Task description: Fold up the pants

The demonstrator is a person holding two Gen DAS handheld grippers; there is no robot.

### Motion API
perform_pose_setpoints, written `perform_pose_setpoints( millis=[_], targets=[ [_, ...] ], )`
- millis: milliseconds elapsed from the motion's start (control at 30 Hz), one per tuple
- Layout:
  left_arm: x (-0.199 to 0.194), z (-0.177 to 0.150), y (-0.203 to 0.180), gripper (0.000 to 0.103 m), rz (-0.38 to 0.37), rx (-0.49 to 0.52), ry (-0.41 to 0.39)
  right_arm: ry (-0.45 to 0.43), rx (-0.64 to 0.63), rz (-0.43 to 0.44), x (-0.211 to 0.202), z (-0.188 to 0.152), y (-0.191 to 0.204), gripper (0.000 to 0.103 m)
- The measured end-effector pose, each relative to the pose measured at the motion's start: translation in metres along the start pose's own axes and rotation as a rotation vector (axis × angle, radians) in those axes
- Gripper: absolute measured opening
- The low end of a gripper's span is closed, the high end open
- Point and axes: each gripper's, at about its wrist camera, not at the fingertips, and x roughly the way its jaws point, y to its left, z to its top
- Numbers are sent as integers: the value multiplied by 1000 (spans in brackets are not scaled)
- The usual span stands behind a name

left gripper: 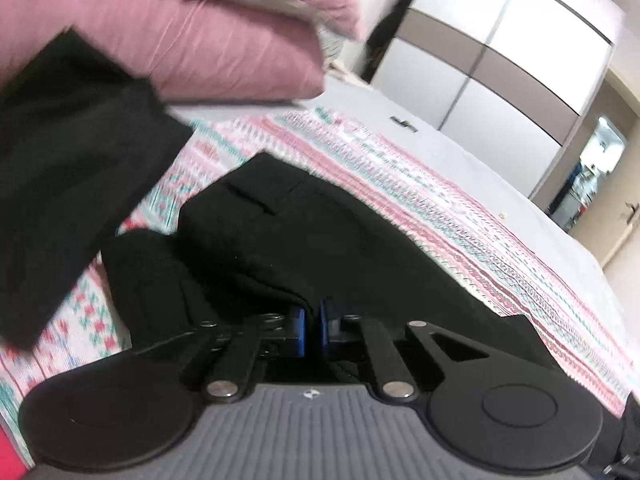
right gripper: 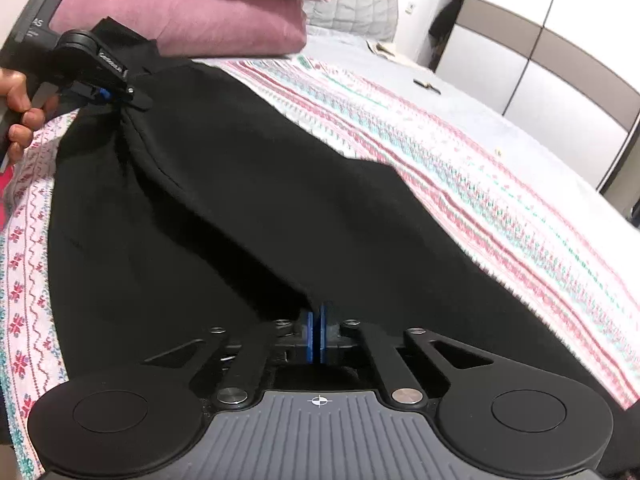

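Note:
Black pants (right gripper: 224, 208) lie stretched across a patterned bedspread (right gripper: 460, 168). My right gripper (right gripper: 319, 330) is shut on one edge of the pants, blue pads pressed together on the cloth. My left gripper (left gripper: 312, 326) is shut on the other end of the pants (left gripper: 320, 240); it also shows in the right wrist view (right gripper: 106, 94) at upper left, pinching bunched fabric, held by a hand. The cloth hangs taut between the two grippers, lifted slightly off the bed. A second black folded piece (left gripper: 72, 168) lies at the left near the pillows.
Two pink pillows (left gripper: 192, 40) are stacked at the head of the bed. A grey quilted cushion (right gripper: 356, 0) leans behind them. A white-and-taupe wardrobe (left gripper: 500, 52) stands beyond the bed. A small dark object (right gripper: 426, 85) lies on the grey sheet.

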Motion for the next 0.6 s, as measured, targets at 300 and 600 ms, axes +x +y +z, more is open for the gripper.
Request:
perform_pose_setpoints(
  millis=[300,600],
  targets=[
    [-47,7,6,31,-16,121,-55,-52,-32,67,-52,14,8,0],
    [-56,-4,32,30,37,178,60,68,-145,194,-53,-2,54,0]
  ],
)
